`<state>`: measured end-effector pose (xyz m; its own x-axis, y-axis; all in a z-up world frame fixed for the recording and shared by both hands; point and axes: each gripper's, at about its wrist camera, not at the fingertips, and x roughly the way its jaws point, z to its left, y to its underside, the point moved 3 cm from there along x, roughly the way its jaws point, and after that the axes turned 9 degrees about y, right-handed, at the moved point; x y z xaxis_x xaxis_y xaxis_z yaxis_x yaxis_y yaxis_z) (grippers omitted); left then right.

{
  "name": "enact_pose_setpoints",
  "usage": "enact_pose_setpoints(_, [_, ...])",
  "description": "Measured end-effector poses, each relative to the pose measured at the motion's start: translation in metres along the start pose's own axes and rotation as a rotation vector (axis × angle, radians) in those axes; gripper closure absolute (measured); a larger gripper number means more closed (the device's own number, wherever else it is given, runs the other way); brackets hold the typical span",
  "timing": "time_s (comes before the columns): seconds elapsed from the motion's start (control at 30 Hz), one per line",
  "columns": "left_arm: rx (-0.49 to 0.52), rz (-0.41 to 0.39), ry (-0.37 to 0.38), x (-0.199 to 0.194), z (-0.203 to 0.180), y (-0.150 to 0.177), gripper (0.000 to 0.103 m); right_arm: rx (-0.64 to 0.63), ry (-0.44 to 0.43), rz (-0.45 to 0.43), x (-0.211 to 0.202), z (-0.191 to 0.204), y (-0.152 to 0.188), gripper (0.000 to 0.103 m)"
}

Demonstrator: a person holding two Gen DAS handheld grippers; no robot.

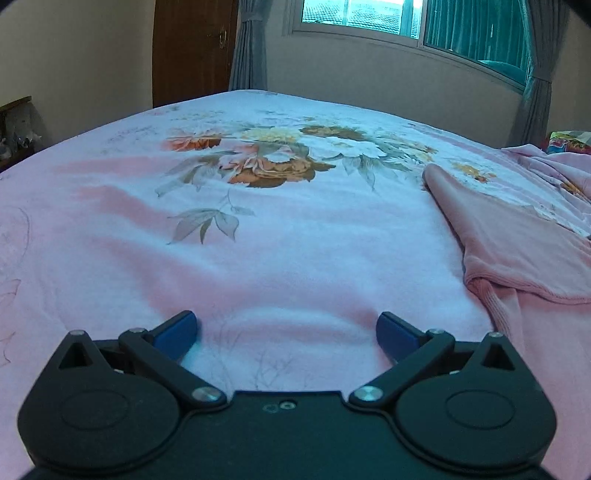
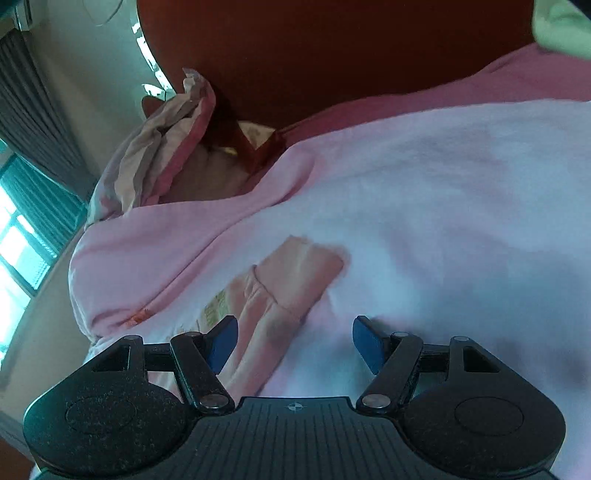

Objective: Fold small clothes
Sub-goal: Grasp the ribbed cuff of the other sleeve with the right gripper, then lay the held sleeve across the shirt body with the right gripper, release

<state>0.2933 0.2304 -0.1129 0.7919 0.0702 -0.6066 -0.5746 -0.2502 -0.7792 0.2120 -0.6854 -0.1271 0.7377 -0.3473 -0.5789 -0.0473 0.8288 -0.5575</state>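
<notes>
A small pink garment (image 1: 517, 251) lies on the bed at the right of the left wrist view, with a ribbed hem toward me. My left gripper (image 1: 286, 332) is open and empty, low over the bare blanket to the left of the garment. In the right wrist view the pink garment (image 2: 291, 284) lies just in front of my right gripper (image 2: 295, 341), partly between its blue pads. The right gripper is open and holds nothing.
The bed is covered by a pink floral blanket (image 1: 258, 206). A crumpled pink cloth (image 1: 554, 166) lies at the far right. A pillow (image 2: 159, 155) and a dark wooden headboard (image 2: 332, 55) stand beyond the right gripper. A window (image 1: 406, 22) with curtains is behind the bed.
</notes>
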Motion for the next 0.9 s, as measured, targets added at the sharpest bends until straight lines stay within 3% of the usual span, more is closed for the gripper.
enact_pose_setpoints(0.07, [0.009, 0.002, -0.009, 0.0, -0.002, 0.002, 0.001, 0.006, -0.014, 0.011, 0.013, -0.002, -0.008, 0.034])
enact_pose_setpoints(0.13, [0.018, 0.002, -0.019, 0.001, -0.005, 0.003, 0.001, 0.006, -0.019, 0.023, 0.018, -0.001, -0.008, 0.053])
enact_pose_setpoints(0.27, [0.024, 0.005, -0.025, 0.003, -0.006, 0.003, 0.001, -0.036, -0.038, 0.06, 0.047, 0.001, -0.012, 0.074])
enact_pose_setpoints(0.3, [0.025, 0.006, -0.027, 0.003, -0.006, 0.003, 0.001, -0.051, -0.03, 0.058, 0.051, 0.003, -0.011, 0.088])
enact_pose_setpoints(0.33, [0.027, 0.006, -0.029, 0.003, -0.006, 0.002, 0.001, -0.062, -0.031, 0.064, 0.054, 0.005, -0.01, 0.093])
enact_pose_setpoints(0.63, [0.029, -0.008, -0.041, -0.002, -0.008, -0.002, 0.001, -0.134, -0.004, 0.041, 0.06, 0.017, -0.005, 0.093])
enact_pose_setpoints(0.73, [0.07, -0.117, -0.04, -0.018, -0.012, -0.003, 0.001, -0.181, 0.01, 0.038, 0.058, 0.025, -0.006, 0.093])
enact_pose_setpoints(0.83, [0.101, -0.04, -0.049, -0.007, -0.013, 0.0, 0.001, -0.214, 0.023, 0.042, 0.058, 0.03, -0.004, 0.093])
enact_pose_setpoints(0.9, [0.099, -0.036, -0.017, -0.005, -0.012, 0.001, 0.001, -0.215, 0.033, 0.041, 0.059, 0.031, -0.002, 0.093])
